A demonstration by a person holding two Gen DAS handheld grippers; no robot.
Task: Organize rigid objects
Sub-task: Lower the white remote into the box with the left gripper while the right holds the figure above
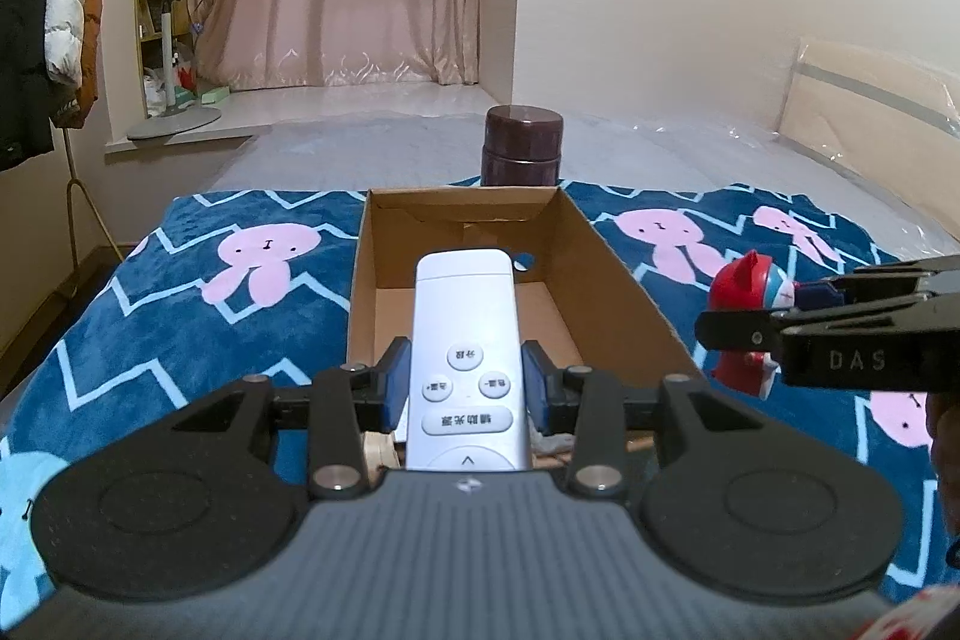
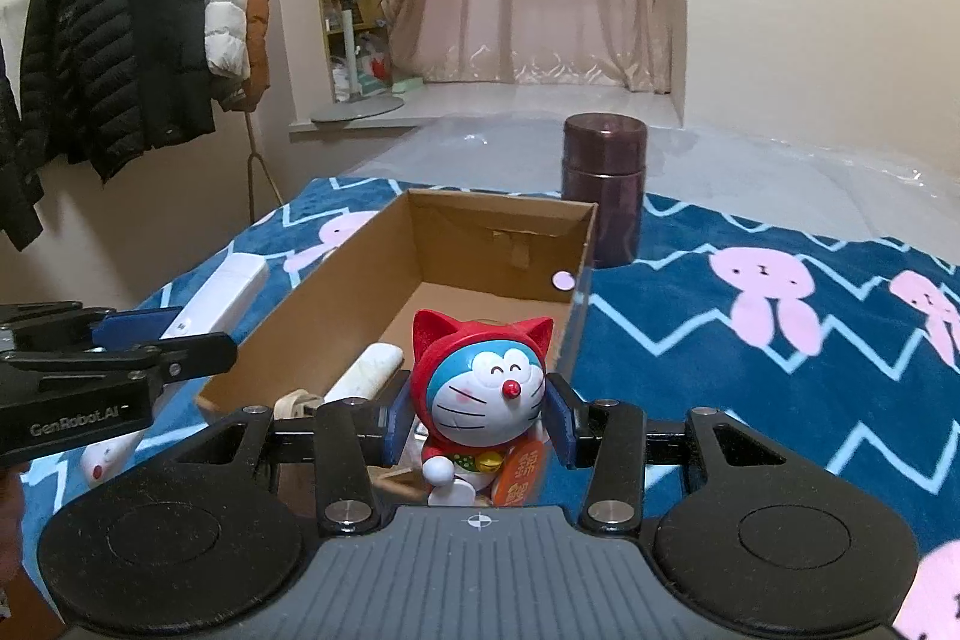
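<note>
My left gripper point(image 1: 467, 382) is shut on a white remote point(image 1: 465, 304), which points away over the near end of an open cardboard box point(image 1: 618, 274). In the right wrist view the left gripper point(image 2: 150, 340) and its remote point(image 2: 234, 289) hang just left of the box point(image 2: 336, 280). My right gripper point(image 2: 480, 418) is shut on a blue-faced cat figurine in a red hood point(image 2: 480, 382), upright at the box's near end. In the left wrist view this figurine point(image 1: 741, 292) and the right gripper point(image 1: 780, 316) are beside the box's right wall.
A white stick-shaped item point(image 2: 366, 373) and a beige piece point(image 2: 294, 403) lie in the box's near end. A dark brown canister point(image 1: 521, 145) point(image 2: 603, 184) stands behind the box. All rest on a blue rabbit-print blanket point(image 2: 750, 400). A coat rack point(image 2: 120, 40) stands far left.
</note>
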